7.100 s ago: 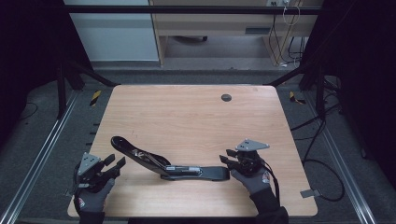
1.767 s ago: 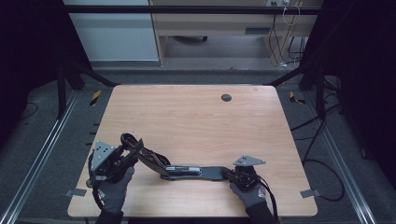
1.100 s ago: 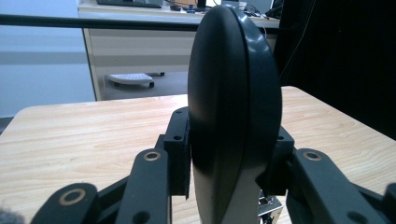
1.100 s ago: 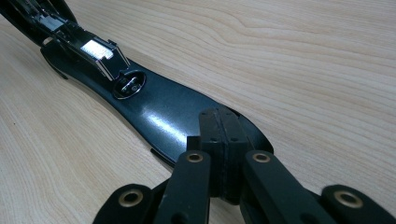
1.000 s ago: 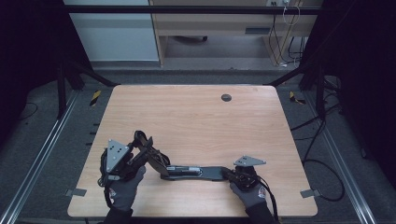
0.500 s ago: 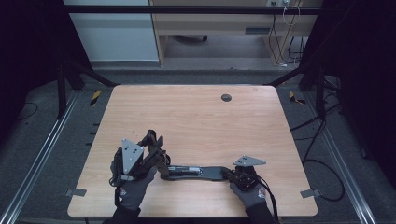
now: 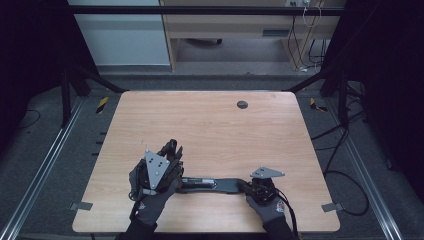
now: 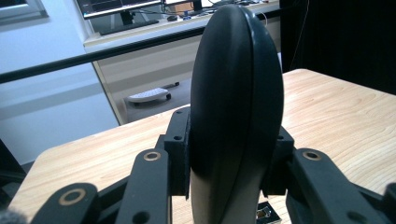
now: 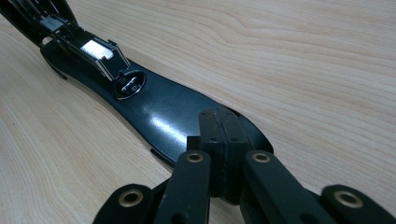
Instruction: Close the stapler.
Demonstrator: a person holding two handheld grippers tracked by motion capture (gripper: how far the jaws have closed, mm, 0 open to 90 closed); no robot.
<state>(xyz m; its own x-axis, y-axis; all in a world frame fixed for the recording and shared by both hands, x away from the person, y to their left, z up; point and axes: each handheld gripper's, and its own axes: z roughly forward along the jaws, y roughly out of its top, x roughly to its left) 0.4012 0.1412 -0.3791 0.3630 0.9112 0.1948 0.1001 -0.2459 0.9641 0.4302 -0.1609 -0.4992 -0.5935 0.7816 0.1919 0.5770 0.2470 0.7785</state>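
Opened black stapler (image 7: 220,184) lies near bench (image 7: 210,125) front edge. Right claw (image 9: 223,154) pressed closed on base end, pinning it. Left claw (image 8: 233,154) clamped round lifted top arm (image 8: 236,107). Best to swing arm slowly about hinge, keeping base pinned.

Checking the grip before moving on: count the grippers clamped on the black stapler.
2. The left gripper clamps the raised upper arm of the black stapler; the right gripper pinches the flat base end lying on the table.
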